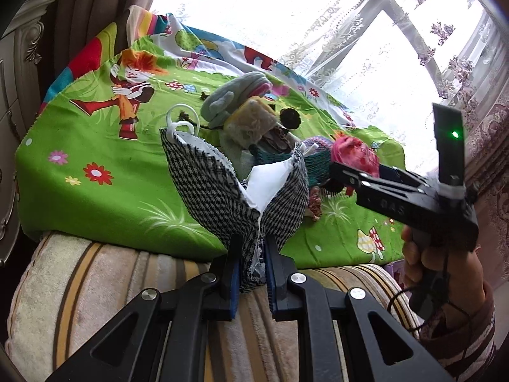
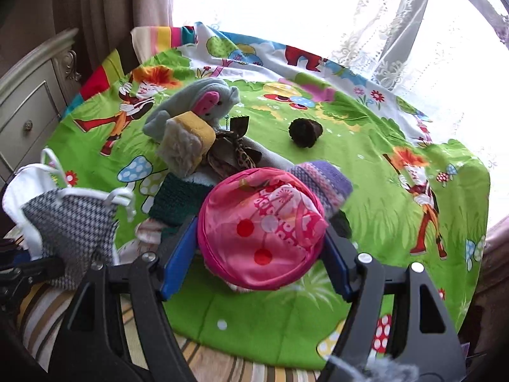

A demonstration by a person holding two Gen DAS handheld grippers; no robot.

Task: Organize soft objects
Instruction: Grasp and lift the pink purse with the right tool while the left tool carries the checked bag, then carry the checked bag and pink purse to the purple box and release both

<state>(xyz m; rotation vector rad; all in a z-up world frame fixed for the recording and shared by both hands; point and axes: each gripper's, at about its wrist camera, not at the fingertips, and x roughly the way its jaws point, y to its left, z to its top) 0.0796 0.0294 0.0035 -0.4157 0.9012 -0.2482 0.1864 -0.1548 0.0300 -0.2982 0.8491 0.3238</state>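
Note:
My left gripper (image 1: 250, 254) is shut on a black-and-white houndstooth face mask (image 1: 219, 184) with white lining and ear loops, held above the sofa edge; the mask also shows in the right wrist view (image 2: 73, 222). My right gripper (image 2: 259, 226) is shut on a pink fabric pouch (image 2: 261, 226), which also shows in the left wrist view (image 1: 353, 154). Behind lies a pile on the green cartoon cloth (image 2: 366, 191): a grey plush toy (image 2: 197, 102), a yellow-edged fleecy piece (image 2: 184, 146), a dark green knit (image 2: 178, 200) and a purple knit (image 2: 321, 178).
A dark brown pompom (image 2: 305, 132) lies alone on the cloth. A striped cushion (image 1: 127, 286) lies under the cloth's near edge. A carved cream cabinet (image 2: 28, 102) stands at the left. Lace curtains (image 2: 413, 31) and a bright window are behind.

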